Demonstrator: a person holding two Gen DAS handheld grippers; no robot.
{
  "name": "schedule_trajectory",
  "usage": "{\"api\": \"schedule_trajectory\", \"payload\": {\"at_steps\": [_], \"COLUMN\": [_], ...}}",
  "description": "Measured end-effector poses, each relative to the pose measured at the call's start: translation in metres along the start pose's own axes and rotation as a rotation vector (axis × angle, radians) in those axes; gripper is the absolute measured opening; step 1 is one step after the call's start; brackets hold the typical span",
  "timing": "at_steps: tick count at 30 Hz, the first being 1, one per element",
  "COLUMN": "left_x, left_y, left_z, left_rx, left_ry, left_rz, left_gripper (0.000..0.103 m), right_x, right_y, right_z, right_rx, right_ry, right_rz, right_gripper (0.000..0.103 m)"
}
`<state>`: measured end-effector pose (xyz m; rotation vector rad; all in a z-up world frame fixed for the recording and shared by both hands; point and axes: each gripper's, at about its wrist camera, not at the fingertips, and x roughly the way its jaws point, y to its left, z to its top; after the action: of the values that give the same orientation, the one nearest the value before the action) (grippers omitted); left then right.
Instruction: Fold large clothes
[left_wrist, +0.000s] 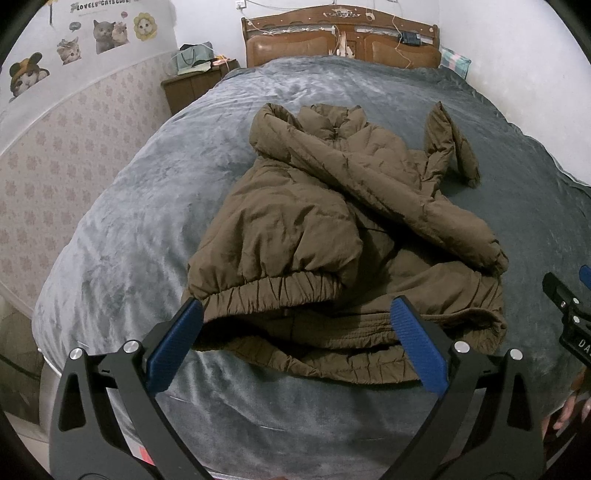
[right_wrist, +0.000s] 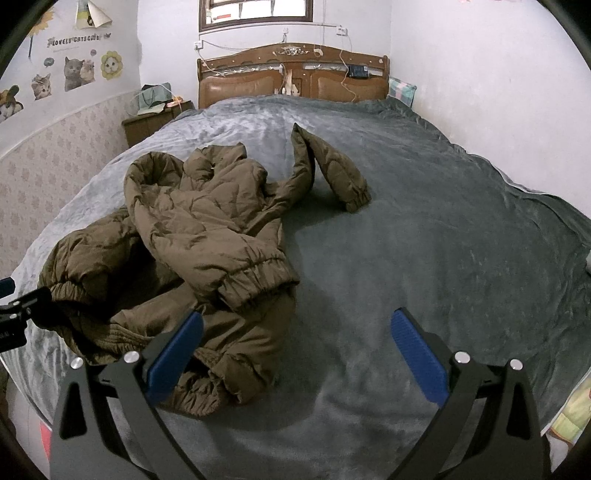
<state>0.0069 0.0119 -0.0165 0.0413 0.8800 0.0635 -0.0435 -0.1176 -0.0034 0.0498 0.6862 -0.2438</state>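
A brown padded jacket (left_wrist: 332, 236) lies rumpled on the grey blanket (left_wrist: 129, 258) of the bed, collar toward 12 o'clock, hem at 6. The left gripper (left_wrist: 295, 343) hovers over the hem, its 2 fingers apart and empty. The right gripper (right_wrist: 295, 350) hovers at the jacket's 3 o'clock side, fingers apart, empty

black hand-held gripper (left_wrist: 295, 317), blue ribbed pads (left_wrist: 417, 347)

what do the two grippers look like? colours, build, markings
Both match: the left gripper and right gripper each have two black angular finger arms with triangular cut-outs, silver round pivot bolts, and ribbed blue pads on the inner faces. In the left view the right unit's black body shows small screws and white lettering, cut off at the frame edge. No cables visible.
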Motion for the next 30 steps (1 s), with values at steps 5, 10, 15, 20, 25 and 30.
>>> {"api": "schedule_trajectory", "payload": {"at_steps": [5,10,15,20,25,30], "left_x": [0.0,0.004,0.005,0.007,0.009,0.01], "left_y": [0.0,0.001,0.001,0.002,0.002,0.002], "left_z": [0.0,-0.001,-0.002,-0.002,-0.002,-0.003], "left_rx": [0.0,-0.01,-0.009,-0.007,-0.011,-0.013], "left_ry": [0.002,0.014,0.01,0.008,0.014,0.004], "left_rz": [0.002,0.001,-0.001,-0.003,-0.004,0.0], "left_gripper": [0.1,0.1,0.1,0.1,0.1,0.1], "right_x": [0.002,0.003,0.004,0.007,0.008,0.008], "right_y": [0.0,0.001,0.002,0.004,0.005,0.004], "right_z": [-0.001,-0.002,-0.003,-0.003,-0.004,-0.004], "right_rx": [0.001,-0.001,-0.002,-0.005,-0.003,0.004], "right_ry": [0.007,0.01,0.012,0.019,0.019,0.011], "right_rz": [0.002,0.002,0.002,0.001,0.001,0.001], "right_gripper": [0.101,0.101,0.101,0.101,0.101,0.101]}}
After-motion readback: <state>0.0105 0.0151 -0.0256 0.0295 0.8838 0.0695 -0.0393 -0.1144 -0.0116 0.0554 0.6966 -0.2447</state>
